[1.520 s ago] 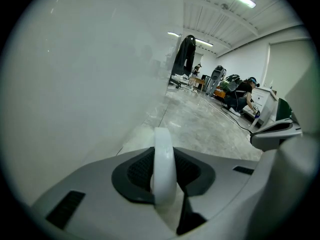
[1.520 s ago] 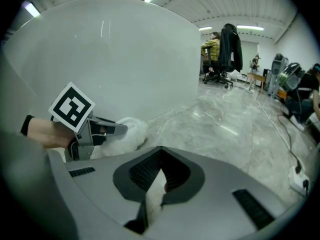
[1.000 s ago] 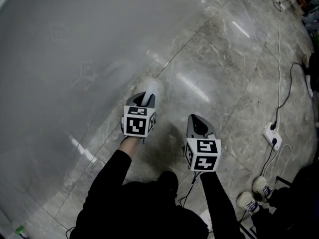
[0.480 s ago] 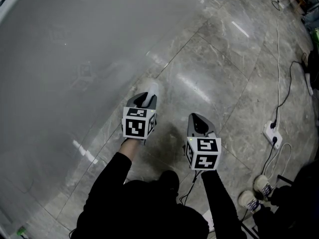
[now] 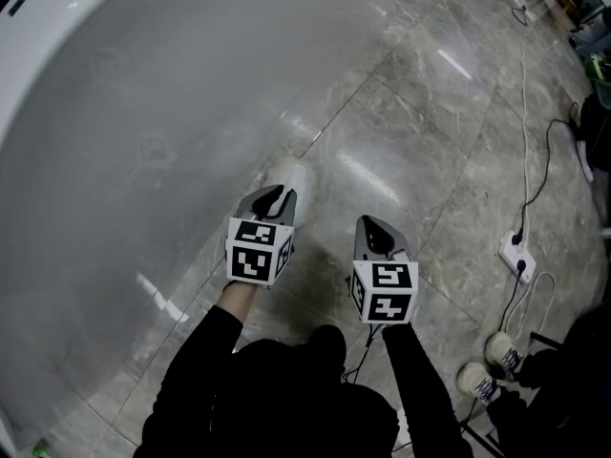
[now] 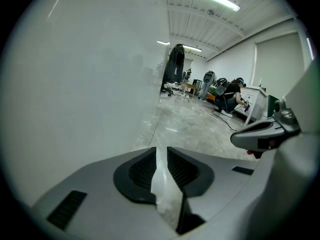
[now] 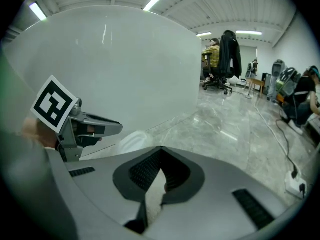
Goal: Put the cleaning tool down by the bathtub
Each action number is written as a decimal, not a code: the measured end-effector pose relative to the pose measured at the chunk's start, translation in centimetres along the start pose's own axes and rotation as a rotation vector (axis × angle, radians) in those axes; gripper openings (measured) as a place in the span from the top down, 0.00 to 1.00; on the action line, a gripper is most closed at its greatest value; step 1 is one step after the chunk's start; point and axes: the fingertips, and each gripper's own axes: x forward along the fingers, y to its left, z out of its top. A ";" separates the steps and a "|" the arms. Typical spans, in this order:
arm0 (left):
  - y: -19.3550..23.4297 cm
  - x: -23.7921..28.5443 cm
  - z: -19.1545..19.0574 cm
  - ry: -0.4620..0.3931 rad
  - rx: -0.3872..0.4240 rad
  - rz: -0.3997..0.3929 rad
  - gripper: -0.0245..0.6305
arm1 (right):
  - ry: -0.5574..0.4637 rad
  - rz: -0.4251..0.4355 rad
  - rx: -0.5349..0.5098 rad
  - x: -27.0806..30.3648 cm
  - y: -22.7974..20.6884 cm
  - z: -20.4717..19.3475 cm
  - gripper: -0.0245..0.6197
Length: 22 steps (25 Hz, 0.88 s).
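L gripper just narrowing, slim gap, empty, near cleaning tool by bathtub; R gripper closed.

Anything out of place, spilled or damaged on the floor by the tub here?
Nothing stands out. The white cleaning tool lies on the floor beside the bathtub, with no spill or damage visible. A power strip and loose cables lie further right, clear of both.
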 end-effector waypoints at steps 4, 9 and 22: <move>-0.2 -1.4 0.3 -0.007 0.003 -0.012 0.89 | -0.019 0.001 -0.017 -0.8 0.8 1.0 0.96; -0.5 -3.0 0.9 -0.034 0.007 -0.037 0.93 | -0.025 -0.016 -0.031 -1.4 1.2 1.5 0.96; -0.7 -6.9 0.7 -0.065 0.022 -0.059 0.95 | -0.045 0.012 -0.013 -2.4 1.8 1.5 0.96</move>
